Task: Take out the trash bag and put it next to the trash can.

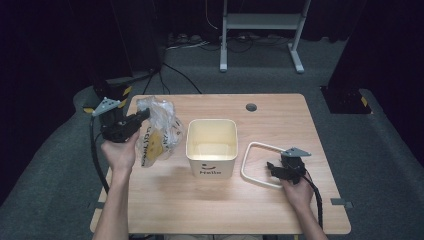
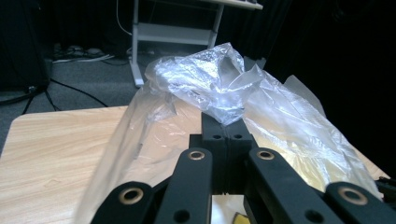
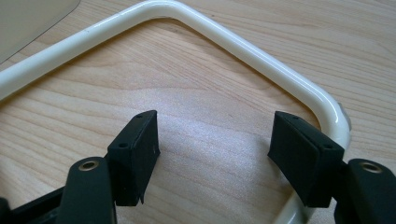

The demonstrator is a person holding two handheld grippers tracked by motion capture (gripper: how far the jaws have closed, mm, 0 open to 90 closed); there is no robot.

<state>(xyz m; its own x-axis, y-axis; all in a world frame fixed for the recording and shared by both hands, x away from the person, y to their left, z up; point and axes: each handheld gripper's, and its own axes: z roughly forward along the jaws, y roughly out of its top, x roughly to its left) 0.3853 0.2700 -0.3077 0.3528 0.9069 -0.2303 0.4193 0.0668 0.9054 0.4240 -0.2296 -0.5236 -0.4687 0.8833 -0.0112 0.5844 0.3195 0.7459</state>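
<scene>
A cream square bin [image 1: 212, 146] with a printed face stands mid-table. Left of it, a clear crumpled plastic bag [image 1: 157, 130] with yellow print is lifted off the wood. My left gripper [image 1: 144, 115] is shut on the bag's top edge; in the left gripper view the jaws meet under the bunched film [image 2: 219, 88]. A cream rectangular ring frame [image 1: 256, 165] lies flat right of the bin. My right gripper [image 1: 272, 167] stands open low over the ring's right side, and the ring's rounded corner [image 3: 261, 60] curves past the right jaw.
The wooden table [image 1: 280, 120] has a small grey grommet [image 1: 251, 107] near its far edge. A white metal stand [image 1: 260, 30] and cables sit on the grey floor beyond. Dark curtains surround the area.
</scene>
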